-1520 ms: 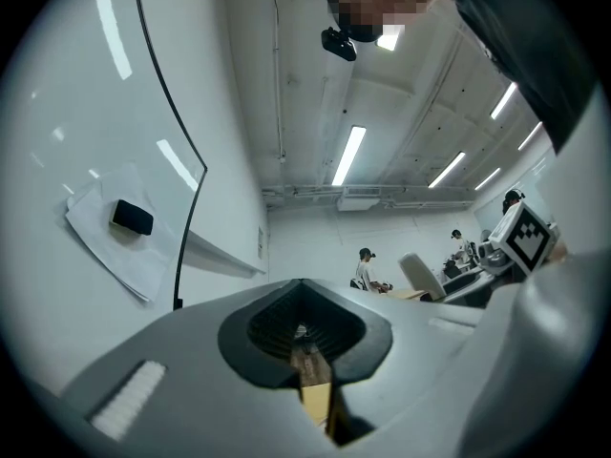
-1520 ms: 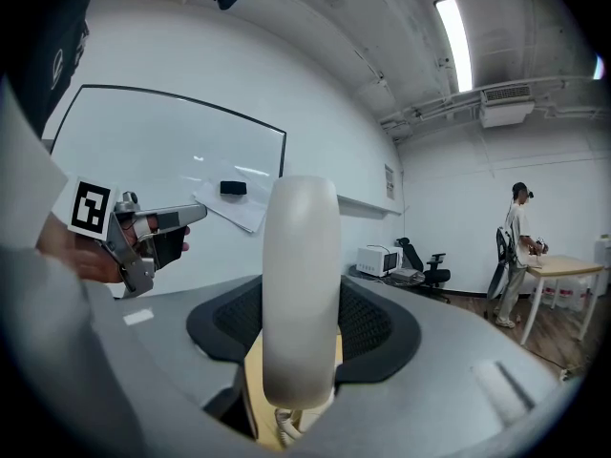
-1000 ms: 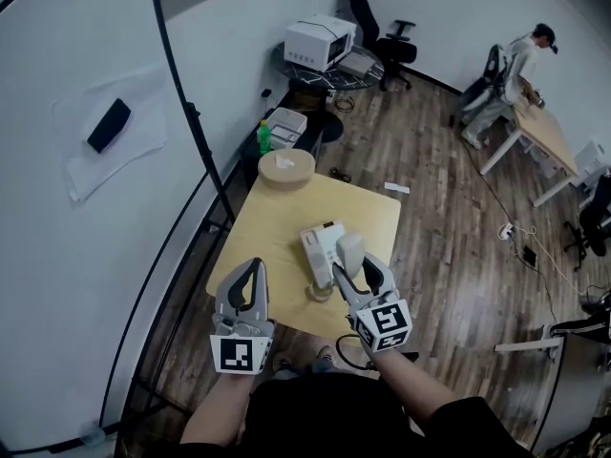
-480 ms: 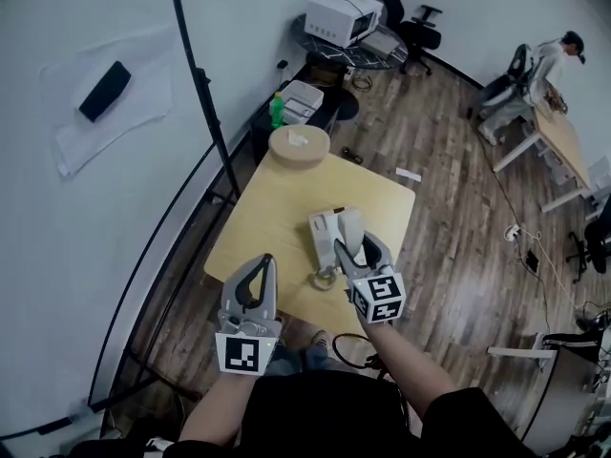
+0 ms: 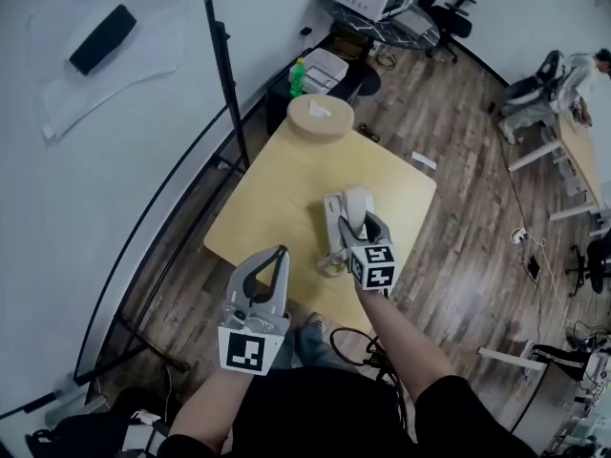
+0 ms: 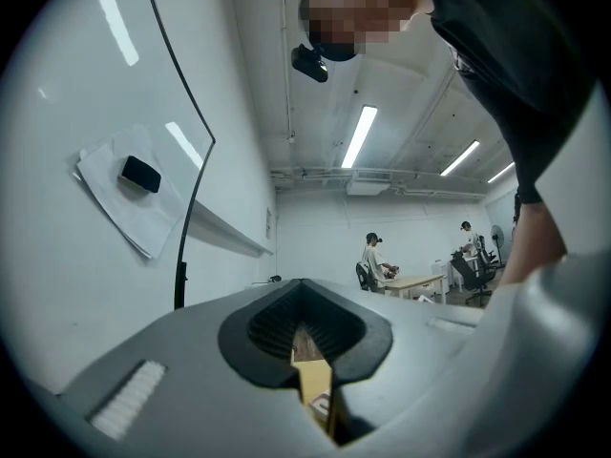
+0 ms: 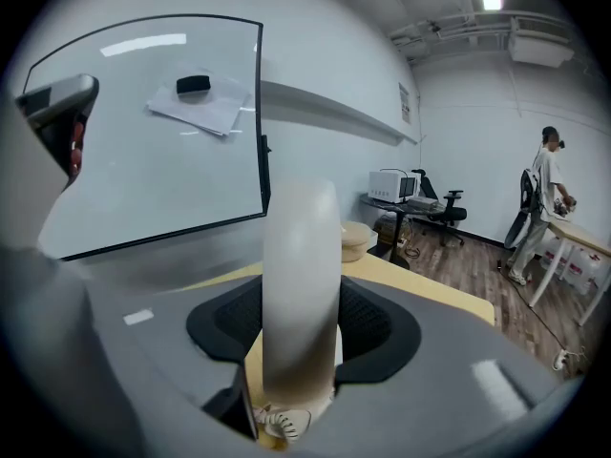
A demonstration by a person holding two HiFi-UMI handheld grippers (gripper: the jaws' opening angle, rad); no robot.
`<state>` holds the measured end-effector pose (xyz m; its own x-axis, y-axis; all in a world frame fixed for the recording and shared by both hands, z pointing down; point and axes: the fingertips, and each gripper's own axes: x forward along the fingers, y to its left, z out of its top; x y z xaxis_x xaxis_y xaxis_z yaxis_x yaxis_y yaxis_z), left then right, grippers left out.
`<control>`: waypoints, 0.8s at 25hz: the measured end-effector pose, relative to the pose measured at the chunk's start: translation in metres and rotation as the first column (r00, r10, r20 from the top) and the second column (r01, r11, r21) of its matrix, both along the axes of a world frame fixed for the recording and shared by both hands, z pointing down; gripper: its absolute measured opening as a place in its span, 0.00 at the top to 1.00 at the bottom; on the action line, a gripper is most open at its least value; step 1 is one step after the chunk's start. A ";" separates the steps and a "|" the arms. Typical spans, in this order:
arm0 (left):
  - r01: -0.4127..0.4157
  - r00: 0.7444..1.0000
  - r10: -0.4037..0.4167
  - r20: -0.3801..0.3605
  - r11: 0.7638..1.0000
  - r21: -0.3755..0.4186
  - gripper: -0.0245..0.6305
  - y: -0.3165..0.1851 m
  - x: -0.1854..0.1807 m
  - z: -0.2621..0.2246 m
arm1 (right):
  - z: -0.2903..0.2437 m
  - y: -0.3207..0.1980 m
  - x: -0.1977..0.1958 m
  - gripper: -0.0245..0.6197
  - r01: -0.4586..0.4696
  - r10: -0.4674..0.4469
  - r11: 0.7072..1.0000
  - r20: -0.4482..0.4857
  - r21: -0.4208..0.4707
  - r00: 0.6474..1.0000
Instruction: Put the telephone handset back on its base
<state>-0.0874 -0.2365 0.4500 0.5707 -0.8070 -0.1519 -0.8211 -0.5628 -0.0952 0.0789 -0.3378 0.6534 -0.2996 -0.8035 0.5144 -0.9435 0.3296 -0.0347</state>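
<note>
My right gripper [image 5: 356,220] is clenched on the cream plastic telephone handset [image 5: 355,202]. In the right gripper view, the black ribbed pads [image 7: 377,322] press on either side of the handset [image 7: 301,275], which stands up between them and sticks out well past the tips. The jaws stand wide because the handset fills the gap. A cream coiled cord [image 7: 275,418] curls just below the grip.

From the head view, the handset lies over the right side of the white telephone base [image 5: 333,219], lengthwise along it, on the pale wooden square table [image 5: 277,194]. I cannot tell whether it touches the base. The cord [image 5: 329,264] loops on the table at the near end of the base.

My left gripper [image 5: 278,255] hovers off the table's near edge, well apart from the phone. Its jaws are drawn together with nothing between them; only a thin slit shows between the pads [image 6: 263,327].
</note>
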 end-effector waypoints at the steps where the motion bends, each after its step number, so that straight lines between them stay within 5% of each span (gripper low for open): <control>1: -0.001 1.000 0.001 0.002 1.000 -0.004 0.96 -0.001 -0.001 0.003 | 0.009 -0.004 -0.001 0.62 -0.002 0.002 1.000 -0.004 -0.012 1.000; 12: -0.005 1.000 0.005 -0.002 0.999 -0.041 0.96 -0.009 -0.004 0.027 | 0.080 -0.018 -0.002 0.62 -0.039 0.031 0.988 -0.052 -0.149 0.998; 20: -0.021 1.000 0.020 -0.014 0.999 -0.036 0.96 -0.004 0.001 0.024 | 0.113 0.002 0.000 0.62 -0.124 0.110 0.950 -0.065 -0.287 0.992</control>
<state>-0.0864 -0.2403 0.4741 0.5852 -0.8002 -0.1308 -0.8104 -0.5824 -0.0630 0.0791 -0.3360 0.7669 -0.1821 -0.6456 0.7417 -0.9777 0.1993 -0.0666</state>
